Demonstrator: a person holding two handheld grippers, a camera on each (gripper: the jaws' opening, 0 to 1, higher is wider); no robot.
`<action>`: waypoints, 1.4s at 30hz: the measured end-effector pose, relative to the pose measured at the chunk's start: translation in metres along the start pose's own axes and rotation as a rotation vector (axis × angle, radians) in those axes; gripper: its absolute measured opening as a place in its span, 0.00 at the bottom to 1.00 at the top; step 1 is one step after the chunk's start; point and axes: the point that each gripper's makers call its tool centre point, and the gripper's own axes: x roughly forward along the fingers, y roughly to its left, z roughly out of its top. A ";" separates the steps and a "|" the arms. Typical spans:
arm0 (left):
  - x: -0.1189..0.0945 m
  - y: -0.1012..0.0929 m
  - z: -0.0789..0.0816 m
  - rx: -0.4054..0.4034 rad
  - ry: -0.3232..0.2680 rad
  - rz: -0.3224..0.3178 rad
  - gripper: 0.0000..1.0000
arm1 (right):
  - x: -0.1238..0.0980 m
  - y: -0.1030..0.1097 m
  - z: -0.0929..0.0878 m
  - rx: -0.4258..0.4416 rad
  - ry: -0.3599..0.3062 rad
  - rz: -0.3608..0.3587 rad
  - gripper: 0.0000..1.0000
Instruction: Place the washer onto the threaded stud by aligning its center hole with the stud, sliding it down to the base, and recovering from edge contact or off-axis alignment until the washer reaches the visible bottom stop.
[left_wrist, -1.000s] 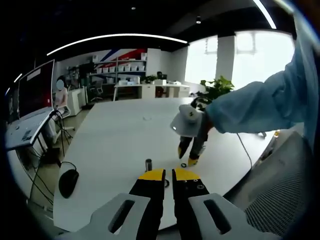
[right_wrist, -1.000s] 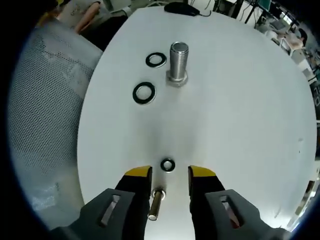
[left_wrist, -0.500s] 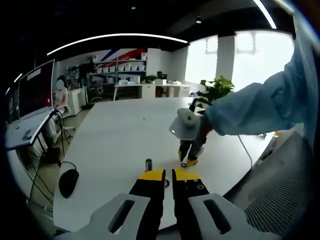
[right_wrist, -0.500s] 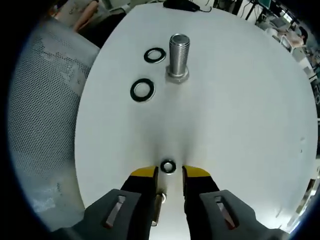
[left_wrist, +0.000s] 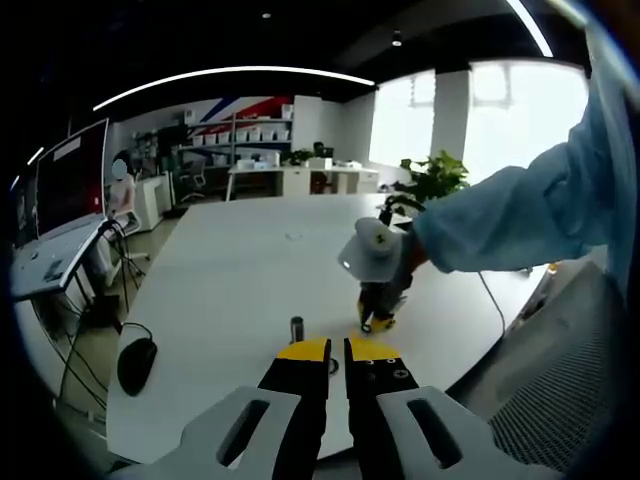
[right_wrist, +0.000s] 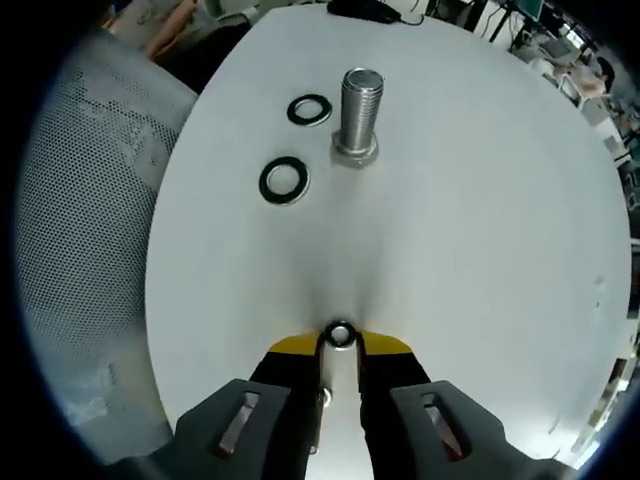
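A steel threaded stud (right_wrist: 361, 115) stands upright on the white table (right_wrist: 480, 230); in the left gripper view the stud (left_wrist: 297, 327) is small, just past my left gripper (left_wrist: 337, 350), whose jaws are shut with nothing between them. Two dark washers lie flat to the left of the stud, one (right_wrist: 309, 109) beside it and one (right_wrist: 284, 180) nearer. My right gripper (right_wrist: 340, 346) is shut on a small washer (right_wrist: 340, 334) lying on the table. From the left gripper view, the right gripper (left_wrist: 377, 322) points down at the table, under a light blue sleeve (left_wrist: 520, 210).
A small bolt (right_wrist: 318, 402) lies on the table beneath my right gripper's left jaw. A grey mesh chair (right_wrist: 80, 250) stands off the table edge. A black mouse (left_wrist: 137, 362) and its cable sit at the table's left end. Desks and shelves fill the office behind.
My right gripper's jaws have come together from open onto the small washer. In the left gripper view that gripper has sunk toward the table. The left gripper has stayed still.
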 end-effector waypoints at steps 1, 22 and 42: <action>0.000 0.000 0.000 0.001 0.000 0.000 0.03 | 0.000 0.000 0.000 -0.001 -0.003 -0.002 0.15; 0.000 0.000 0.000 0.001 -0.001 -0.001 0.03 | -0.014 -0.004 0.005 -0.021 -0.040 -0.035 0.15; 0.000 -0.001 0.000 0.003 -0.002 -0.003 0.03 | -0.068 -0.018 -0.001 0.026 -0.132 -0.118 0.15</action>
